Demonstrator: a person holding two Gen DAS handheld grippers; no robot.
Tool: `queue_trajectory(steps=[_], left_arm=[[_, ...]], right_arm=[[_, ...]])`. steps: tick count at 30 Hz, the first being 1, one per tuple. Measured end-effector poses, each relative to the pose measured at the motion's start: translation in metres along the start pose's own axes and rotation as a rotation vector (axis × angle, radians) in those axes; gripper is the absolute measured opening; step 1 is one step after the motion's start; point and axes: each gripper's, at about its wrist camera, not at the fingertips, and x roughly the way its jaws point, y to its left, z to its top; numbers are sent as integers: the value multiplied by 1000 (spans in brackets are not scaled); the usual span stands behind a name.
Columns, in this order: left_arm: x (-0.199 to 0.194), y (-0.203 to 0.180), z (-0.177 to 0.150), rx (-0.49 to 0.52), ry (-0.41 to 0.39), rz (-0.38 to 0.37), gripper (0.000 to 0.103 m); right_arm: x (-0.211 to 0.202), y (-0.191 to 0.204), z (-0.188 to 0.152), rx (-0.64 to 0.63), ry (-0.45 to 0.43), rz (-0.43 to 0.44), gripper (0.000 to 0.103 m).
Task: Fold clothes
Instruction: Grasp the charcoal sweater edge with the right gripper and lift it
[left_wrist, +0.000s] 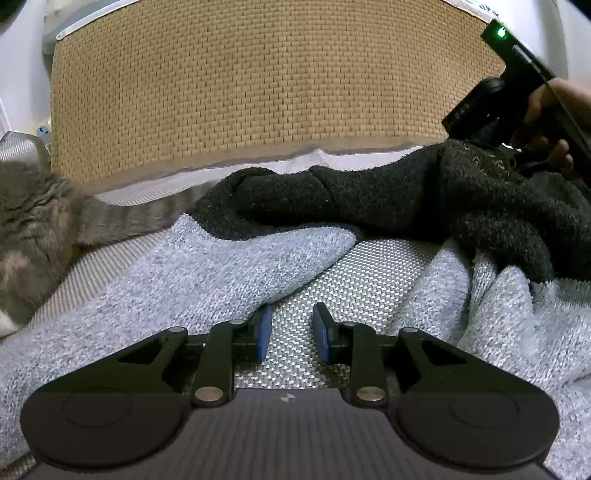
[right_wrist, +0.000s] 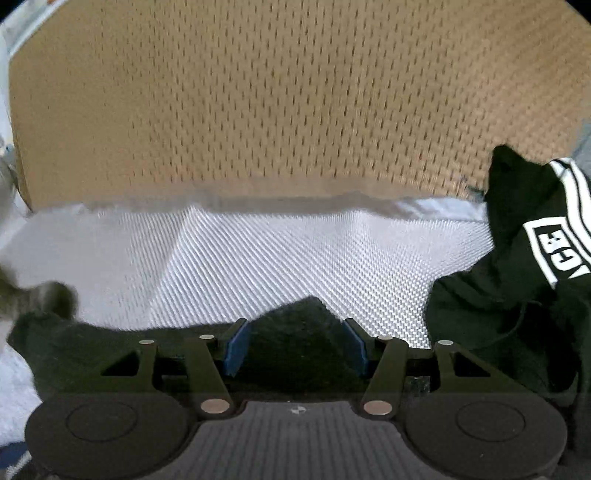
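Observation:
A knitted sweater lies crumpled on the pale woven surface (left_wrist: 354, 280), light grey (left_wrist: 177, 280) in its near part and black (left_wrist: 406, 192) in its far part. My left gripper (left_wrist: 291, 328) is open just above the bare surface between two grey folds, with nothing between its blue pads (left_wrist: 264, 332). A hand (left_wrist: 546, 122) at the upper right holds the body of my right gripper (left_wrist: 517, 74), whose fingertips are hidden behind the black knit. In the right wrist view my right gripper (right_wrist: 295, 347) stands wide open, with the black knit (right_wrist: 295, 350) lying between its fingers.
A grey striped cat (left_wrist: 33, 229) sits at the left, its tail stretching to the sweater's edge and blurred in the right wrist view (right_wrist: 44, 295). A tan woven panel (left_wrist: 258, 85) rises behind. A black garment with white print (right_wrist: 535, 258) is heaped on the right.

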Motion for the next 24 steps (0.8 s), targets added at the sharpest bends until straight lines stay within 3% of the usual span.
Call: queue_trajectory(steps=[4,8,9,10,12,24], left_arm=[[1,2,-1,-14,-7,-8,28],[0,1,-3,-14,-12,-8,28],[0,1,-3,-15,-13,-8,28],[0,1,-2,-15,-14,-8,28],[0,1,-2,-19,-17,-10,28],[1,1,-3,-32,-25,-6,30]], right_arm=[[7,-2,1,-23,3,37,58],[17,1,0,-28,48,92,49],[19,4,-1,-37,52,95,43],[18,7,-2,-48,41,96,29],[17,16,-2,-70,15,96,17],[11,70,11,-197,-151,94,13]])
